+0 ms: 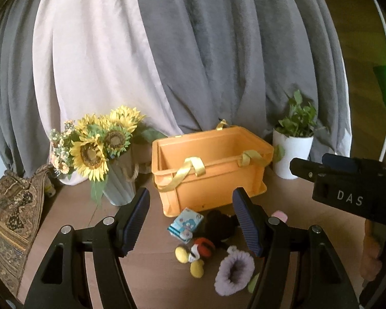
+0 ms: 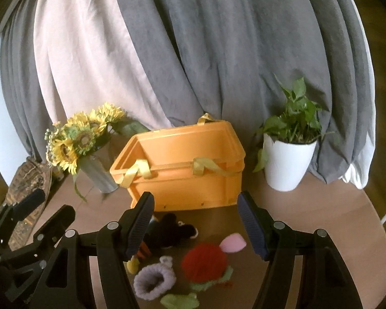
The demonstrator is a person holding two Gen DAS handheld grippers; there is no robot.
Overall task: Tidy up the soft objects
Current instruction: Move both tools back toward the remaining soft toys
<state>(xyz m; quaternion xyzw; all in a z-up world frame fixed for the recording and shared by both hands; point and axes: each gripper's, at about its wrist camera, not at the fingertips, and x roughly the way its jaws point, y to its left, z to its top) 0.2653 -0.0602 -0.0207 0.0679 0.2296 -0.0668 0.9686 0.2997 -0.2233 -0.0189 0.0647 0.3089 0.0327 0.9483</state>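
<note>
An orange crate (image 1: 211,175) (image 2: 187,172) with yellow ribbon handles stands empty on the round brown table. In front of it lie soft toys: a black plush (image 1: 220,225) (image 2: 172,229), a blue printed packet (image 1: 185,224), a red-and-black toy with yellow feet (image 1: 198,251), a fuzzy purple ring (image 1: 234,270) (image 2: 153,283), a red knitted ball (image 2: 204,261) and a pink piece (image 2: 233,243). My left gripper (image 1: 191,200) (image 2: 52,203) hovers open above the pile, holding nothing. My right gripper (image 2: 195,200) (image 1: 319,163) is open too, over the red ball and black plush.
Sunflowers in a pale vase (image 1: 121,185) (image 2: 100,175) stand left of the crate. A white potted plant (image 1: 290,152) (image 2: 287,159) stands to its right. A patterned cloth bag (image 1: 12,219) lies at the table's left edge. Grey and white curtains hang behind.
</note>
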